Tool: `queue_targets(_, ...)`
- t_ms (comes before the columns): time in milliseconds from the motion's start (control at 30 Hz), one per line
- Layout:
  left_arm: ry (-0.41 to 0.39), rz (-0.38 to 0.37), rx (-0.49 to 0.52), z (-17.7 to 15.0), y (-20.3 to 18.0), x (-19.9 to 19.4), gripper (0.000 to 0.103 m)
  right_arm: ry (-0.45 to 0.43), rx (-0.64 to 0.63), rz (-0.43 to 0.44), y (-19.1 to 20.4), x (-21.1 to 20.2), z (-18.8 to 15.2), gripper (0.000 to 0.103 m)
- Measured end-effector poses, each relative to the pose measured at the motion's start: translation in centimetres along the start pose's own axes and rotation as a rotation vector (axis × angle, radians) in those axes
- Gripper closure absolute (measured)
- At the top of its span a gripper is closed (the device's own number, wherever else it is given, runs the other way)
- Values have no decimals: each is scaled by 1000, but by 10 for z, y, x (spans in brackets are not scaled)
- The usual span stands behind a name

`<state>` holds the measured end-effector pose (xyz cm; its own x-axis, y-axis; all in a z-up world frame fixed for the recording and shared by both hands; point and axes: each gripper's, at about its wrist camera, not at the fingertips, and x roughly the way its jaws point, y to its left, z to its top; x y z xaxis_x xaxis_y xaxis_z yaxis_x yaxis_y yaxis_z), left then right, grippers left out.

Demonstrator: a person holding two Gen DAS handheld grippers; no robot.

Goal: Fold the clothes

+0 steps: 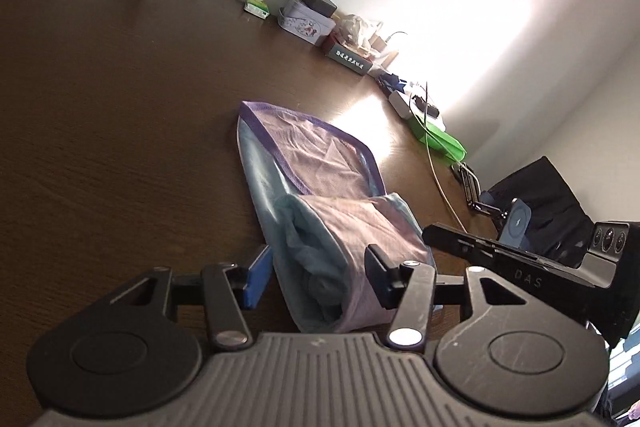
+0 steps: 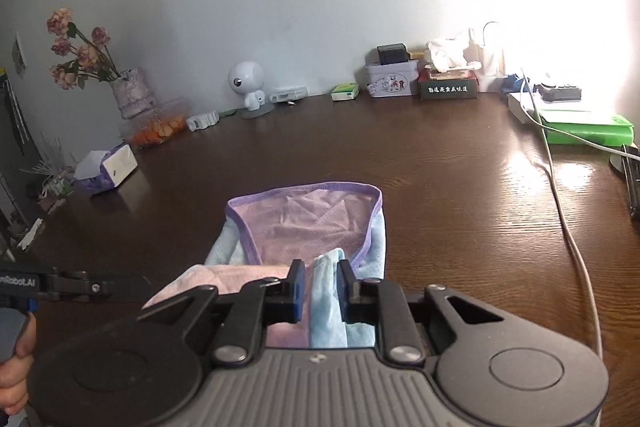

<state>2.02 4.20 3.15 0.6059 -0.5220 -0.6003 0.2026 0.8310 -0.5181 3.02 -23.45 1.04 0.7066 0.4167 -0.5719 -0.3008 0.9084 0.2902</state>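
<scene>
**Folding a small garment on the dark table**

Lying on the dark brown wood-grain table (image 2: 440, 187) is a small pink mesh garment with purple trim and pale blue side panels (image 2: 308, 223), its near end turned back over itself into a soft roll. At the far left of the right wrist view stand a pale vase of dried pink roses (image 2: 128, 95) and a white and purple tissue box (image 2: 108, 169), with a white round-headed toy robot figure (image 2: 248, 87) further along the wall. The left gripper (image 1: 316, 275) has its jaws parted wide, one blue pad on the table to the left of the roll and the other over its right side; neither presses the cloth. The right gripper (image 2: 318, 287) has its jaws only narrowly apart, with a blue fold of the garment between them; a grip cannot be told. To the right, a white cable (image 2: 568, 227) trails across the table past a flat green folder (image 2: 588, 131).
</scene>
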Motion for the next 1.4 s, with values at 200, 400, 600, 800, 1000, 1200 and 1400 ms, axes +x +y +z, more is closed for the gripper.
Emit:
queue_targets(200, 52, 5, 21, -12, -2, 17, 88, 67, -32, -70, 14, 22, -21, 98)
queue_targets(400, 91, 1, 66, -34, -9, -11, 89, 87, -34, -54, 28, -16, -50, 98)
queue_targets(600, 119, -7, 82, -27, -14, -6, 84, -5, -59, 4, 44, -54, -42, 98)
queue_targets(800, 100, 25, 110, 4, -13, -22, 73, 83, -81, -67, 37, -32, -49, 93)
queue_targets(1000, 80, 149, 194, 90, -11, 57, 58, 3, -55, -205, -3, -6, 23, 85)
queue_targets(1200, 130, 187, 255, 94, -13, 107, 61, 152, 4, -273, -42, 60, 34, 89)
queue_targets(1400, 43, 143, 213, 85, -18, 74, 101, 97, -68, -232, -28, 38, 27, 102)
